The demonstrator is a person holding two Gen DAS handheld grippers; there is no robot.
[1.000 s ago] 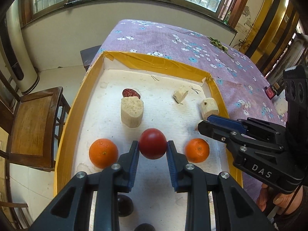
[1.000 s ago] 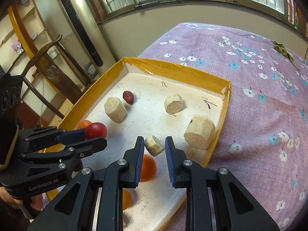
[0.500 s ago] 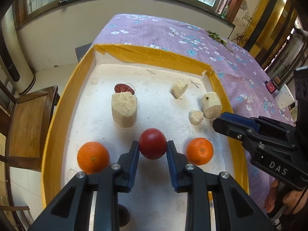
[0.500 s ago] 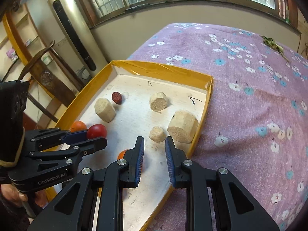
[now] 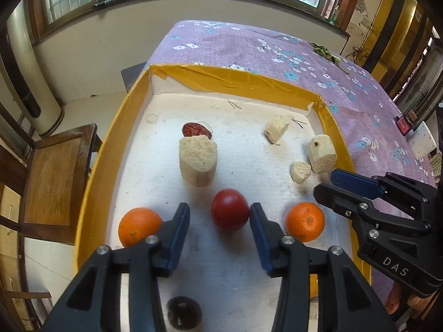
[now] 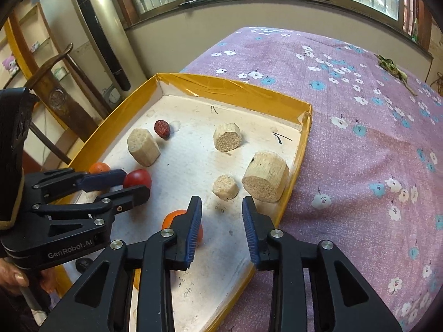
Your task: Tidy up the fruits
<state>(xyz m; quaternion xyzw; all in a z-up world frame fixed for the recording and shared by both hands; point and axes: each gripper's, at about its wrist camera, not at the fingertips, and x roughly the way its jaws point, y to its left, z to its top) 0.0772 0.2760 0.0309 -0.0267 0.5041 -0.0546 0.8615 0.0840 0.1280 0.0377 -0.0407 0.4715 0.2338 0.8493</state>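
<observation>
A red tomato (image 5: 229, 213) rests on the white floor of the yellow-rimmed tray (image 5: 221, 78). It lies between the jaws of my left gripper (image 5: 218, 221), which are opening; the left pad stands clear of it. An orange (image 5: 139, 225) lies to its left and another orange (image 5: 304, 221) to its right. My right gripper (image 6: 221, 215) is opening with nothing between its fingers, just short of a small pale chunk (image 6: 225, 186) beside a large pale chunk (image 6: 265, 177). In the right wrist view the left gripper (image 6: 135, 184) flanks the tomato (image 6: 137, 178).
Further pale chunks (image 5: 197, 160) (image 5: 275, 130), a red date (image 5: 196, 130) and a dark fruit (image 5: 184, 312) lie in the tray. The tray sits on a purple floral cloth (image 6: 360, 110). A wooden chair (image 5: 55, 179) stands off the table's left side.
The right gripper let go of the small pale chunk, which now lies by the large chunk, and its jaws widened. The left jaws opened off the tomato, which sits on the tray.
</observation>
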